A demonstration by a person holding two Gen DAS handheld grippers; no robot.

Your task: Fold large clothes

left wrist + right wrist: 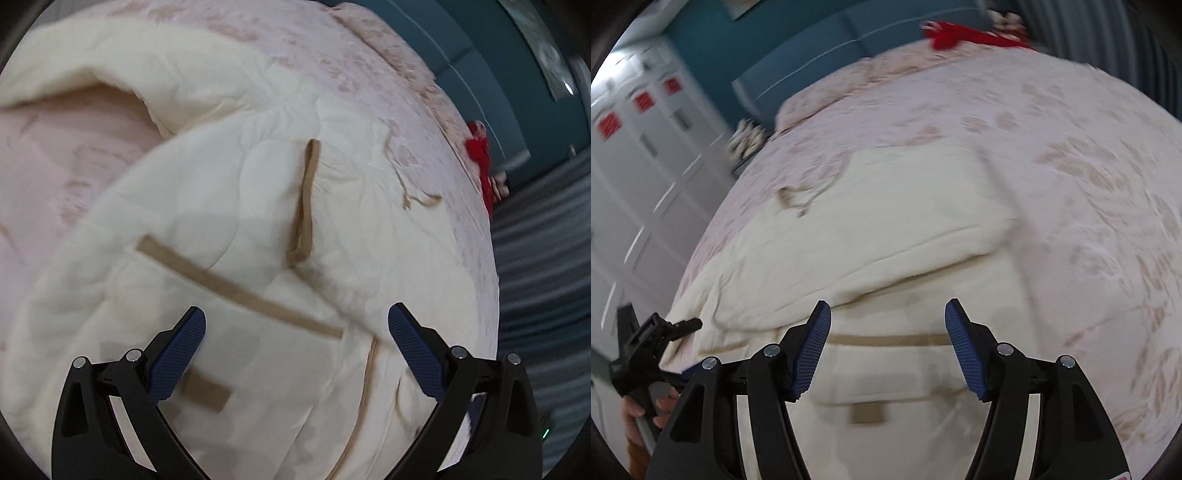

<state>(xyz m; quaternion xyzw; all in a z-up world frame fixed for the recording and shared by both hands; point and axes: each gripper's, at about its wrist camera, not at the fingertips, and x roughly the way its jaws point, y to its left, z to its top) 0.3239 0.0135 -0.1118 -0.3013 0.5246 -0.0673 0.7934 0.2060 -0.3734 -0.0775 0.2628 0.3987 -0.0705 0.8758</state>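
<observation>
A large cream padded garment [229, 192] with tan trim bands [236, 286] lies partly folded on a pink patterned bedspread [55, 158]. My left gripper [295, 325] hovers over it, open, nothing between its blue pads. In the right wrist view the same cream garment [908, 221] spreads below my right gripper [886, 317], which stands open above a tan band [886, 339] with nothing gripped. The left gripper [683, 326] shows at the left edge of that view, held by a hand [646, 410], over the garment's edge.
The pink bedspread [1071, 147] covers a bed with a teal headboard [812, 55]. A red item [480, 155] lies at the bed's far edge. White cabinet doors [639, 155] stand to the left in the right wrist view. Grey ribbed curtain [543, 258] hangs beside the bed.
</observation>
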